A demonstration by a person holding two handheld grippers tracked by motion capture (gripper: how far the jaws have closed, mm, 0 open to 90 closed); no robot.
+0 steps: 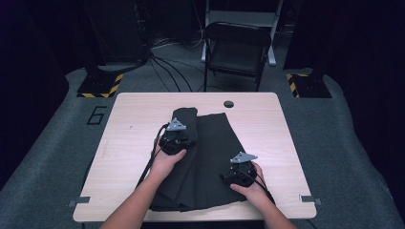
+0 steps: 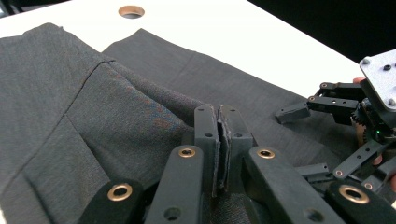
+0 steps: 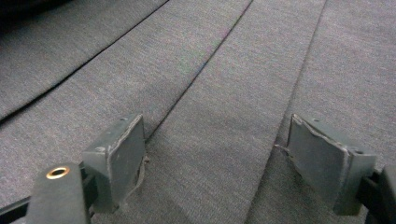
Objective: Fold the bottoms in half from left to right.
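A dark grey pleated cloth (image 1: 212, 143) lies spread on the light wooden table (image 1: 138, 114), one side folded over into a thicker strip. My left gripper (image 1: 181, 136) sits on that folded strip; in the left gripper view its jaws (image 2: 218, 116) are pressed together with a fold of the cloth (image 2: 93, 116) bunched up against them. My right gripper (image 1: 226, 176) rests on the near right part of the cloth, and its own view has it open (image 3: 215, 154), a pad standing on each side of a pleat (image 3: 210, 93). It also appears in the left gripper view (image 2: 303, 140).
A round cable hole (image 1: 229, 103) is in the table's far edge, just beyond the cloth. Bare tabletop (image 2: 233, 32) runs along the left, right and far sides. A black folding chair (image 1: 237, 47) and floor cables stand behind the table.
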